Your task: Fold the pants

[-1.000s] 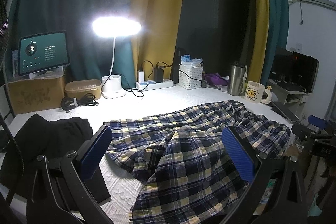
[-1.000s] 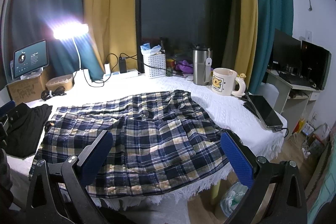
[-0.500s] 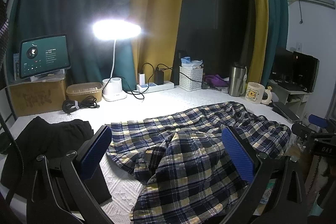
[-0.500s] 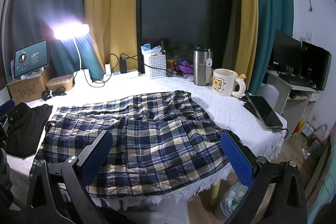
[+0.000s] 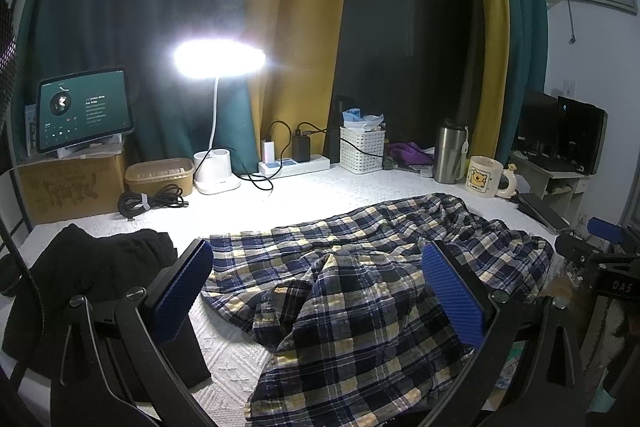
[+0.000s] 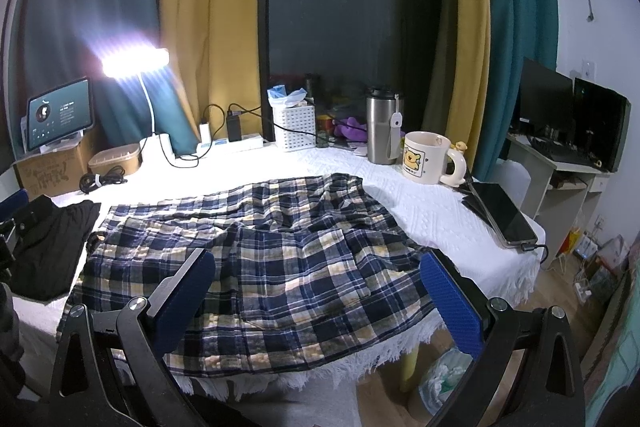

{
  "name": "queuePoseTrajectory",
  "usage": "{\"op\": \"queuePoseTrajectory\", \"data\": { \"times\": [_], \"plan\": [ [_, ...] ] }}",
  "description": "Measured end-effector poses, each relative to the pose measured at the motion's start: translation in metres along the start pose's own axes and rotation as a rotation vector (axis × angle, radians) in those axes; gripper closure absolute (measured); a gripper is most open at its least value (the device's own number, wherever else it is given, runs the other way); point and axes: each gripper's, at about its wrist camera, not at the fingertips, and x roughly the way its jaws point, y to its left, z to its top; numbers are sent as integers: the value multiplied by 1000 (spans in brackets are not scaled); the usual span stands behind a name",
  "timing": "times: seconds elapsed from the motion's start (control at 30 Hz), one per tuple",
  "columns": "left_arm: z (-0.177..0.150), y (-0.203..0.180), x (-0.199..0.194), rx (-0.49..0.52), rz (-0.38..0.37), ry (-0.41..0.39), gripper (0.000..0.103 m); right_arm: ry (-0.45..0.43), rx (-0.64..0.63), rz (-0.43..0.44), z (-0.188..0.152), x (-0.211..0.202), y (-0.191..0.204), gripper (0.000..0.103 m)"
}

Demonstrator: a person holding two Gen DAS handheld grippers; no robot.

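Observation:
Navy, white and yellow plaid pants (image 6: 280, 259) lie spread and rumpled on the white table cover (image 6: 424, 211), their near edge hanging over the table's front. They also show in the left wrist view (image 5: 360, 291), bunched up near me. My left gripper (image 5: 320, 291) is open and empty, held above the pants' left part. My right gripper (image 6: 316, 291) is open and empty, held above the pants' front edge. The right gripper also shows at the far right of the left wrist view (image 5: 600, 239).
A folded black garment (image 5: 92, 267) lies at the table's left. At the back stand a lit desk lamp (image 5: 218, 61), tablet (image 5: 82, 115), power strip (image 5: 294, 163), white basket (image 5: 362, 149), steel tumbler (image 6: 384, 125) and mug (image 6: 426, 157). A laptop (image 6: 500, 215) lies at the right edge.
Both grippers stay open and nearly still. The left wrist view has shifted slightly, so the scene sits a little lower in the frame. The pants have not moved.

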Motion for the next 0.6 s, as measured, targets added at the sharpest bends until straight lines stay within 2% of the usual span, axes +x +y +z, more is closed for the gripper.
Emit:
{"op": "queuePoseTrajectory", "data": {
  "times": [0.6],
  "plan": [
    [1, -4, 3, 4, -3, -7, 0, 3, -3, 7, -1, 9, -3, 0]
  ]
}}
